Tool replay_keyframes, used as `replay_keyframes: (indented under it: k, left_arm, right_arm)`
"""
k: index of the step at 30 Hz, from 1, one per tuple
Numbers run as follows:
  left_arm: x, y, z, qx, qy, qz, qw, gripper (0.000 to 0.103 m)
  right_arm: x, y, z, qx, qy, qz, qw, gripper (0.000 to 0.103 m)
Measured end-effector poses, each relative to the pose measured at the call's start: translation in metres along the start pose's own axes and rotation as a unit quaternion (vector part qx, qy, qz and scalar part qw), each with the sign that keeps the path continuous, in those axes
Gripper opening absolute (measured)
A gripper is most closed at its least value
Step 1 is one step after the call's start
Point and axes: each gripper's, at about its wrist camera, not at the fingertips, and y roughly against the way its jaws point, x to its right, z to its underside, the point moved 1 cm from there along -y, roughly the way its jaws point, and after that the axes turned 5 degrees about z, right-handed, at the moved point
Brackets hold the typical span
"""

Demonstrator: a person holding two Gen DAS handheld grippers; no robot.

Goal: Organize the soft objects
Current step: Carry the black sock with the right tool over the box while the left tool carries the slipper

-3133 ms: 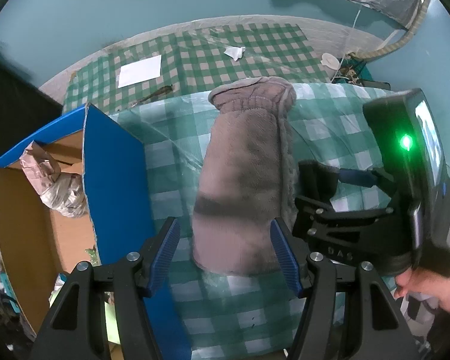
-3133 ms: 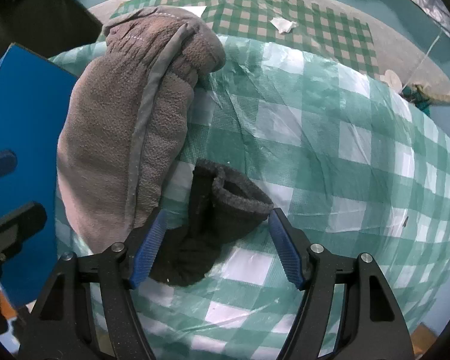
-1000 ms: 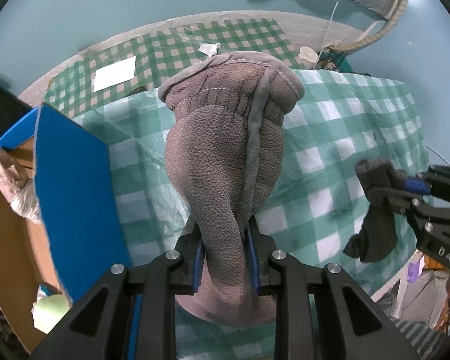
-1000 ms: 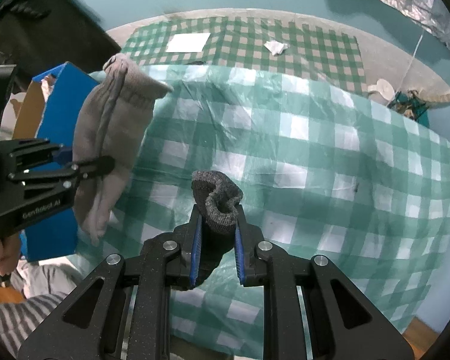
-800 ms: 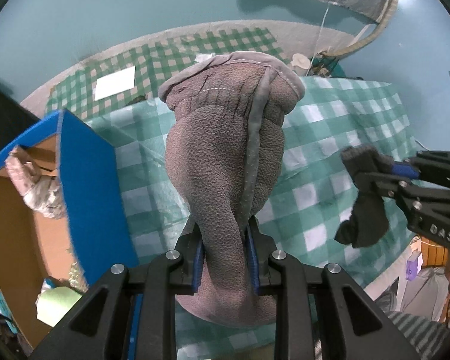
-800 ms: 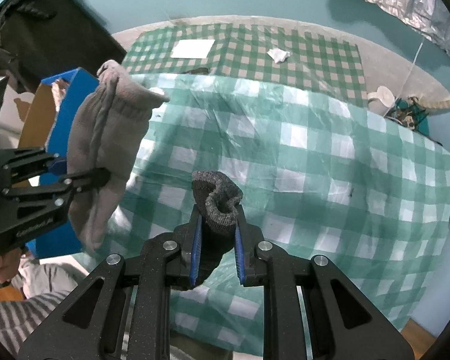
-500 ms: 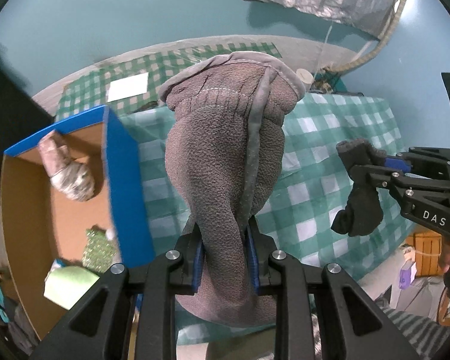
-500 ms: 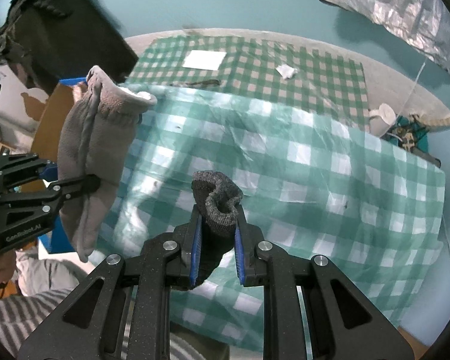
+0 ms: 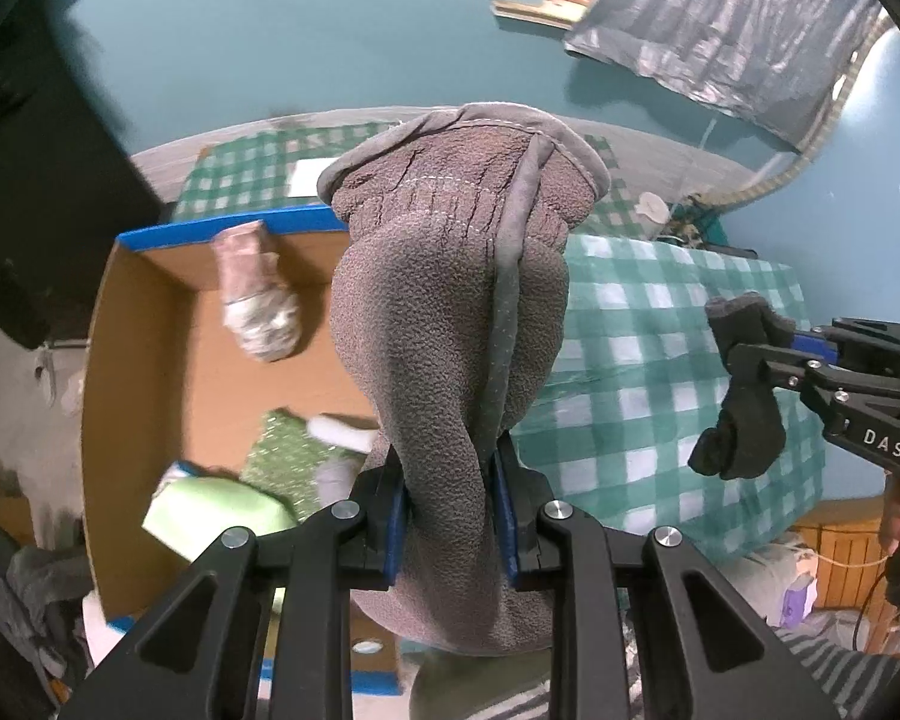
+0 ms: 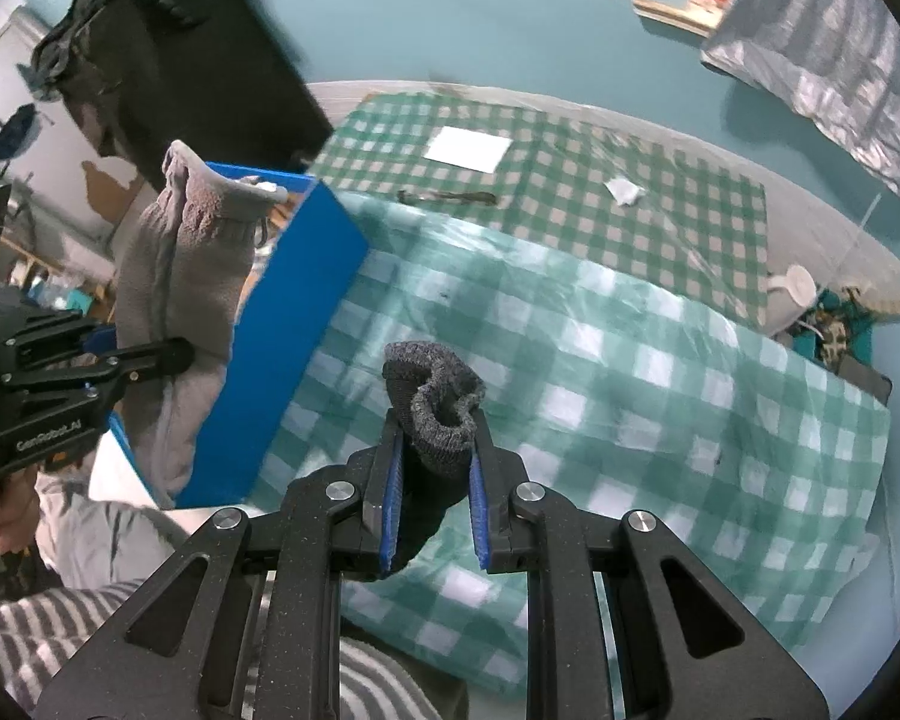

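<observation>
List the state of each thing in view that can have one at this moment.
Left gripper: shut on the grey fleece mitten.
Grey fleece mitten: lifted, hanging clear of the table.
Right gripper: shut on the dark sock.
Dark sock: lifted, cuff open.
Cardboard box: open-topped, soft items inside.
Checked tablecloth: spread, wrinkled.

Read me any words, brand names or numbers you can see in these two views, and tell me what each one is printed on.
"DAS" – white letters on the black body of the right claw, seen from the left wrist view.
"GenRobot.AI" – small white print on the black body of the left claw, seen from the right wrist view.
Nothing else is readable.
</observation>
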Motion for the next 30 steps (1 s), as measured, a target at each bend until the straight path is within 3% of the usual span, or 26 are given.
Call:
replay_keyframes:
  k: [16,30]
  left_arm:
    - [-0.075,0.021,0.023,0.011,0.075,-0.036,0.9965,0.024]
    - [-0.129,0.017,0.042,0.004,0.109,-0.053,0.9926,0.025]
  right_arm:
    - [-0.08,-0.011,-0.038,0.007,0.067,-0.042,0.997,0.017]
    - [-0.143,-0.039,-0.064,-0.006,0.106,-0.057,0.993,0.017]
